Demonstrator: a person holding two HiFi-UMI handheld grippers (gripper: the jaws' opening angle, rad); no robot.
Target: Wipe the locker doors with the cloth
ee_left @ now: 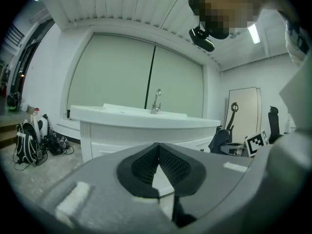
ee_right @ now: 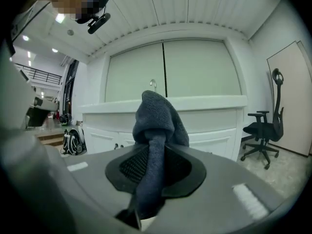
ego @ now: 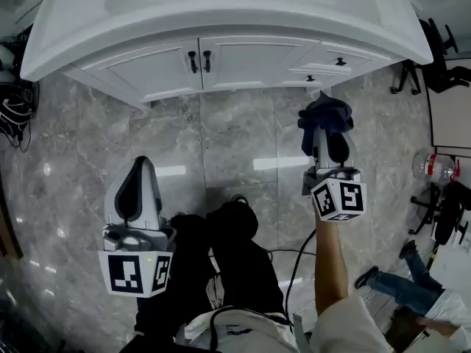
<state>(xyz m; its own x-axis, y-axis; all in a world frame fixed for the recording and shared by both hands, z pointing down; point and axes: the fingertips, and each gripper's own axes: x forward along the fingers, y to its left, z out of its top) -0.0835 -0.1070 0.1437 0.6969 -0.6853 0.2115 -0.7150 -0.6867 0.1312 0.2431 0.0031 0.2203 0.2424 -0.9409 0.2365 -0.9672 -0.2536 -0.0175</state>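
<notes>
A white cabinet with a counter top (ego: 221, 20) stands ahead; its two doors (ego: 176, 68) carry dark handles (ego: 199, 62). My right gripper (ego: 327, 134) is shut on a dark blue cloth (ego: 325, 116), held up a little short of the drawers (ego: 335, 59) at the cabinet's right. In the right gripper view the cloth (ee_right: 156, 130) bunches above the jaws and hangs down between them. My left gripper (ego: 138, 179) is lower and to the left, away from the cabinet; its jaws (ee_left: 157, 162) are closed together with nothing in them.
Grey marble floor (ego: 221, 153) lies between me and the cabinet. A black backpack (ego: 15, 109) sits at the left, an office chair (ego: 434, 57) at the right. Further right are a plastic bottle (ego: 436, 166) and a person's leg (ego: 394, 285).
</notes>
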